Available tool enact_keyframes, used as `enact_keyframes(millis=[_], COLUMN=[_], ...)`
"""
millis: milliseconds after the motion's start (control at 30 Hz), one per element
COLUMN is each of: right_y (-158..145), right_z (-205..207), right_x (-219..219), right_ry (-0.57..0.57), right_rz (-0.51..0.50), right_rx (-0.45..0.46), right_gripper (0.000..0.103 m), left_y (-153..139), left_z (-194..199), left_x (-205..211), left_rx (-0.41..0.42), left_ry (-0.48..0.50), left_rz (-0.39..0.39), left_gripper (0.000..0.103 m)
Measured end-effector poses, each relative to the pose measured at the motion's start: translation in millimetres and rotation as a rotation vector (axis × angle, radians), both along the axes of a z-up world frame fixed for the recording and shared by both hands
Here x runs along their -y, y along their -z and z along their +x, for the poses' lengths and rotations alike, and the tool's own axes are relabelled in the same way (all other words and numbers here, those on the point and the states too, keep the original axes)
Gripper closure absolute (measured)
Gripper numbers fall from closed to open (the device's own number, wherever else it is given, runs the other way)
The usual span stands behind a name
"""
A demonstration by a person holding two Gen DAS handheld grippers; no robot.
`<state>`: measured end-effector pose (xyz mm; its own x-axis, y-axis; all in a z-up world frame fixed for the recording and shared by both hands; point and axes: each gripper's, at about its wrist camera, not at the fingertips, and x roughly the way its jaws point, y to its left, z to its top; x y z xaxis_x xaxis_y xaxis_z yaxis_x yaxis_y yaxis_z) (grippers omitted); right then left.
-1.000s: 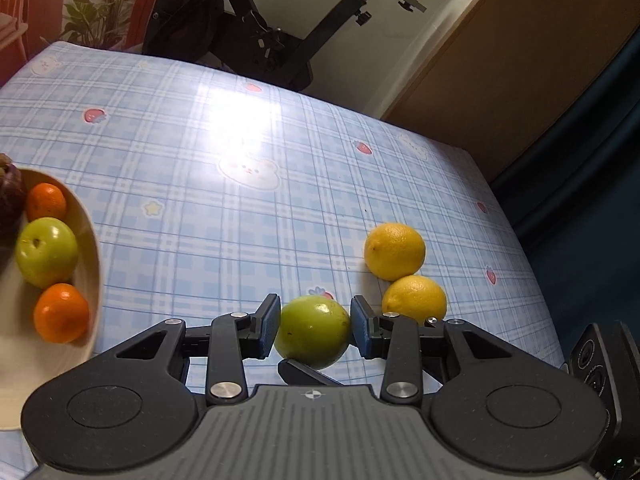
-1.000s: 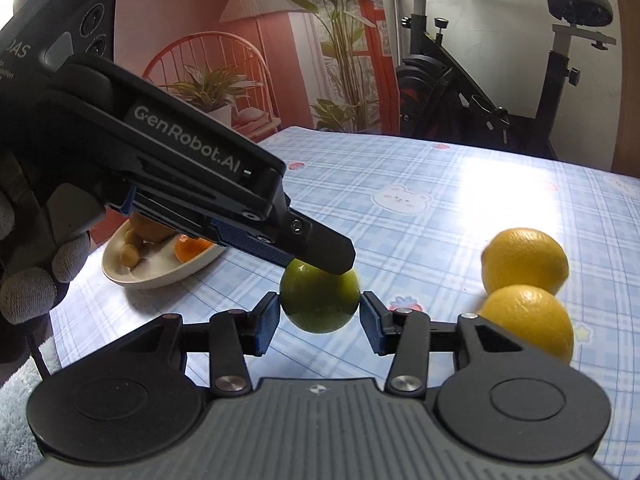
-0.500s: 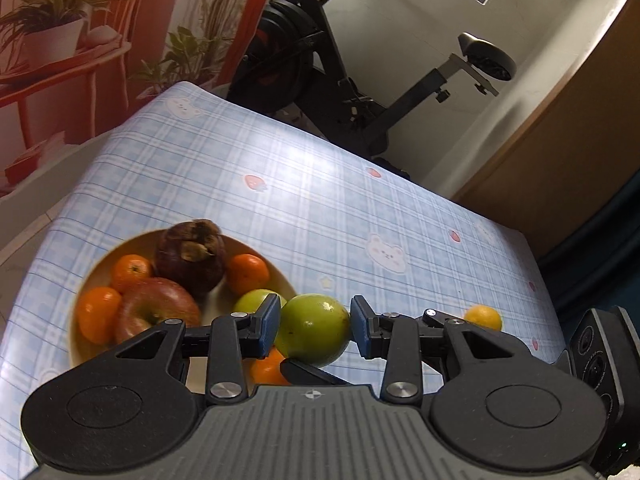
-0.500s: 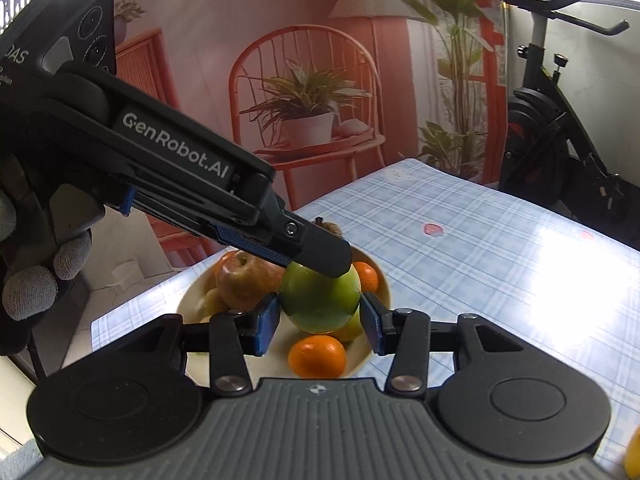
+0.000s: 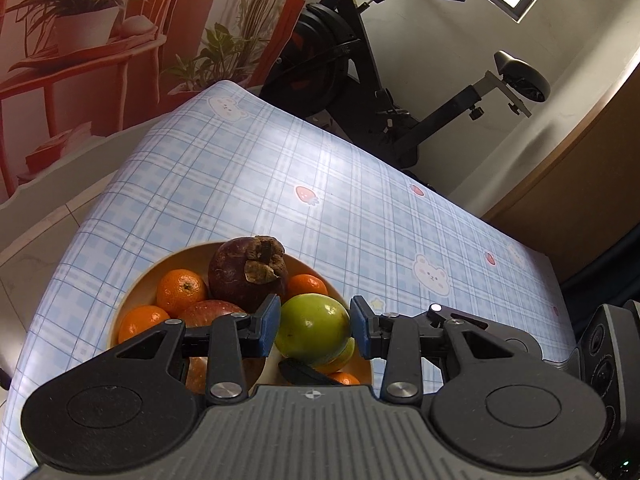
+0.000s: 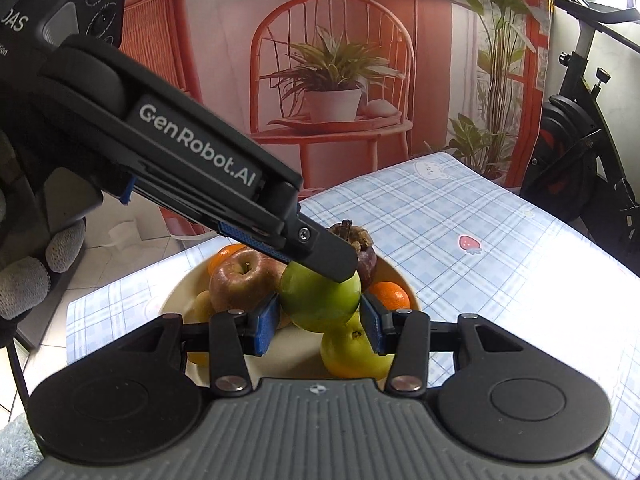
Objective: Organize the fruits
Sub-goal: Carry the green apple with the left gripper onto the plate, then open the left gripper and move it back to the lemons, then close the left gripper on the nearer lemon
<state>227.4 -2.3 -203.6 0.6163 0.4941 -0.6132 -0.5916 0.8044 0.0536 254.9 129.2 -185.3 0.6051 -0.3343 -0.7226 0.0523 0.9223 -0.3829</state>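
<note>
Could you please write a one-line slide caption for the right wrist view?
Both grippers flank a green apple above a bowl of fruit on a checked tablecloth.

Fruit bowl (image 5: 132,292) on table (image 5: 248,184).

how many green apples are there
2. One green apple is gripped by the left gripper and right gripper over the bowl; the second green apple lies in the bowl beneath it. Others may be hidden.
</note>
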Motion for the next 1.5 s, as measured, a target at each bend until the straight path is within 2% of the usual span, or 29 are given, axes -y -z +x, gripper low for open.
enact_keyframes(millis=[133,367,700,933,1267,1400,1467,1500], right_y=[0.9,-3.2,-14.3,-17.1,-16.7,-13.0,-9.8,-7.8], right_z=[1.2,-2.8,-35.8,-78.6,-148.9,-170.2,-178.1,-180.2], right_x=[-2.4,9.2,57.5,122.1,225.0,246.0,252.5,254.5], right_ry=[0.014,0.036,0.159,0.332,0.560,0.585,0.579,0.574], right_rz=[-0.022,0.005,0.059,0.051,0.070,0.072,0.078,0.080], right_rx=[0.014,0.013,0.044,0.086,0.116,0.103,0.094,0.088], right_gripper=[0.056,0.052,0.052,0.051,0.050,0.046,0.038,0.038], left_y=[-1.1,-10.5,-27.1,-26.9,-9.7,-2.8,0.5,3.3], left_z=[-0.3,-7.4,-22.0,-34.6,-48.0,-49.3,-49.7,-49.8], left_x=[-0.8,3.5,36.6,81.3,161.1,191.0,204.8,211.4], left_rx=[0.012,0.056,0.117,0.161,0.157,0.145,0.139,0.134], left_ry=[-0.008,-0.030,0.001,0.057,0.180,0.239,0.262,0.275], left_rz=[-0.001,0.038,0.114,0.129,0.115,0.116,0.117,0.116], left_gripper=[0.064,0.064,0.064,0.063,0.064,0.063,0.063,0.063])
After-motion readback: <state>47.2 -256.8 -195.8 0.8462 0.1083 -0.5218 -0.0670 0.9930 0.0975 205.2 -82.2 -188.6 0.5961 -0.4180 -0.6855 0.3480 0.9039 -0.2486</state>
